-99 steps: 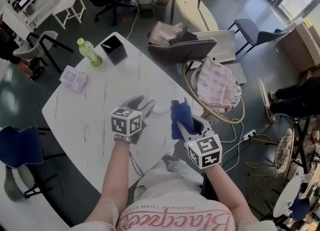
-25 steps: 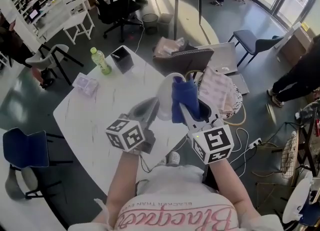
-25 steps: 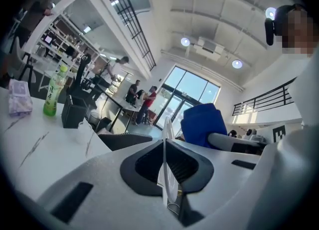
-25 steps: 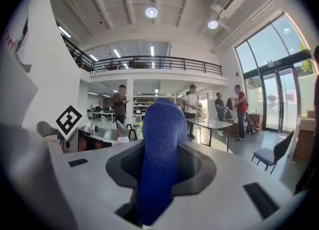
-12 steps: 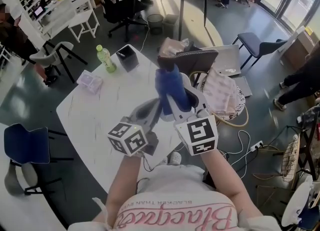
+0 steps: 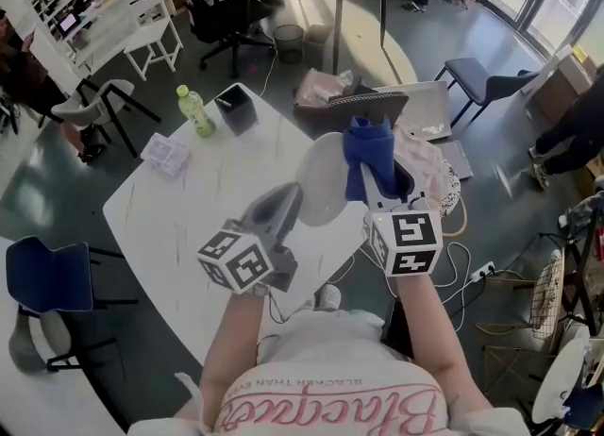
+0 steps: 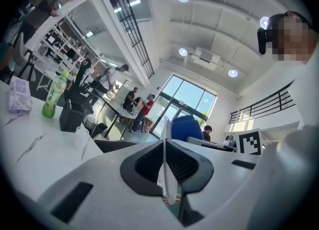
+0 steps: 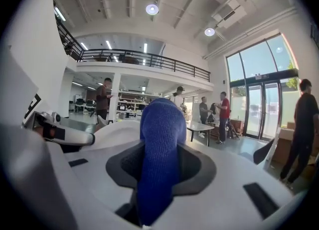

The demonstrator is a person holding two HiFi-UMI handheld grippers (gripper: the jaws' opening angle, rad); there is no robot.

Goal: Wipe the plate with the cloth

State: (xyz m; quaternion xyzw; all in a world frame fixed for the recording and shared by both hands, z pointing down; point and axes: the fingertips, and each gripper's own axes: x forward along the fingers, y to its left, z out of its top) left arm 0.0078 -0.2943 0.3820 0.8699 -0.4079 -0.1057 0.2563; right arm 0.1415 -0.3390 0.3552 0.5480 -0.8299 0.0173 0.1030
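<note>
The white plate [image 6: 326,179] is pinched by its rim in my left gripper [image 6: 289,202], whose jaws are closed tight on it. I hold it raised above the white marble table [image 6: 179,212], and in the left gripper view it shows edge-on [image 7: 167,166] as a thin line between the pads. My right gripper [image 6: 379,187] is clamped on the blue cloth [image 6: 369,153], which bulges up out of the jaws in a rounded wad [image 8: 158,139]. The cloth sits at the plate's right edge; I cannot tell whether the two touch. Well beyond them, at the table's far end, stand a green bottle [image 6: 193,111] and a black box [image 6: 236,109], with a small clear packet [image 6: 163,153] near them.
</note>
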